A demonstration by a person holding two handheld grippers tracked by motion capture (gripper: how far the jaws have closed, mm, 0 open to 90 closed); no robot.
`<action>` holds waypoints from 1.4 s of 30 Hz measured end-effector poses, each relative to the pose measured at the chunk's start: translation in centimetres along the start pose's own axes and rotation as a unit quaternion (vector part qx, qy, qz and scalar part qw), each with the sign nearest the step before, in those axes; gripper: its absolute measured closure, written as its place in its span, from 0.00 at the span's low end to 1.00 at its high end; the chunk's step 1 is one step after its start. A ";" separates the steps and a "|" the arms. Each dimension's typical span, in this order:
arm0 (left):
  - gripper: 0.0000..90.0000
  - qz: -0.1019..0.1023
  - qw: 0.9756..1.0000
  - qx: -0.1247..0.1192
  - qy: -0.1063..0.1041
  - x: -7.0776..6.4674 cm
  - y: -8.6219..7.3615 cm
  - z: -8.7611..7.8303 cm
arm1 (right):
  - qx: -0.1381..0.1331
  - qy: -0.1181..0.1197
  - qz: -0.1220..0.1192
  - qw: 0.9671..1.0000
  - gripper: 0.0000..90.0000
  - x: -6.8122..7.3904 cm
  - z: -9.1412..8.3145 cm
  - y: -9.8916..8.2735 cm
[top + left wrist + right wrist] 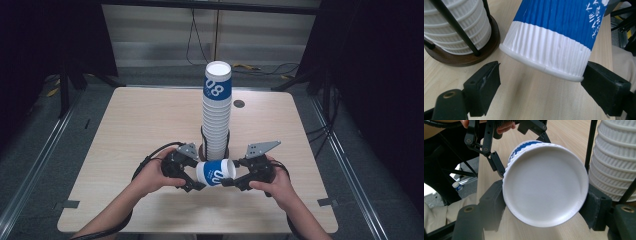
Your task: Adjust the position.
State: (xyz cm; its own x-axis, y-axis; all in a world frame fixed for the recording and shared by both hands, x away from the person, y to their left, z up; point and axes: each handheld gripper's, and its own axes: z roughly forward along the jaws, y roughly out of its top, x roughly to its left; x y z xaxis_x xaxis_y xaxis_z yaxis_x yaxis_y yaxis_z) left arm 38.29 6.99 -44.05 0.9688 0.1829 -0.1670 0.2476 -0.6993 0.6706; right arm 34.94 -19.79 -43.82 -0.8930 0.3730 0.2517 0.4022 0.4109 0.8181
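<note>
Pale wooden table (125, 130), round-cornered. Standing directly on it, just beyond the fingertips: dark round base (461, 58) of a wire holder bearing a tall stack of ribbed paper cups (216, 115). Farther back, small dark disc (239, 104).

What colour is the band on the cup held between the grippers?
Blue with white print, above a white ribbed rim end, on the cup; the left gripper view shows it best.

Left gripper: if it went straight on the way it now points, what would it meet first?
Probably the blue-and-white paper cup, whose rim end lies between the left gripper jaws, with one pad standing clear. The right gripper clamps its other end. Depth is hard to judge.
</note>
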 end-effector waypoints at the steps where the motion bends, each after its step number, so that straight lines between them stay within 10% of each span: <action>1: 0.17 0.001 1.000 -0.001 0.001 0.0 0.0 0.0 | -0.002 -0.001 0.001 1.000 0.32 0.0 0.0 0.0; 42: 0.17 0.044 0.999 -0.003 -0.007 -0.2 0.8 0.5 | -0.006 0.010 -0.001 1.000 0.32 0.2 0.3 0.2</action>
State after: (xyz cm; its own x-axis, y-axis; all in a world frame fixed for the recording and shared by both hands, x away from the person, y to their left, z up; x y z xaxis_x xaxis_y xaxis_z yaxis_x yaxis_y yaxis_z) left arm 38.28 6.02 -43.80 0.9870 0.1110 -0.1167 0.1609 -0.7086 0.6870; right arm 34.94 -19.42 -43.78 -0.8978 0.3559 0.2596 0.3979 0.4023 0.8245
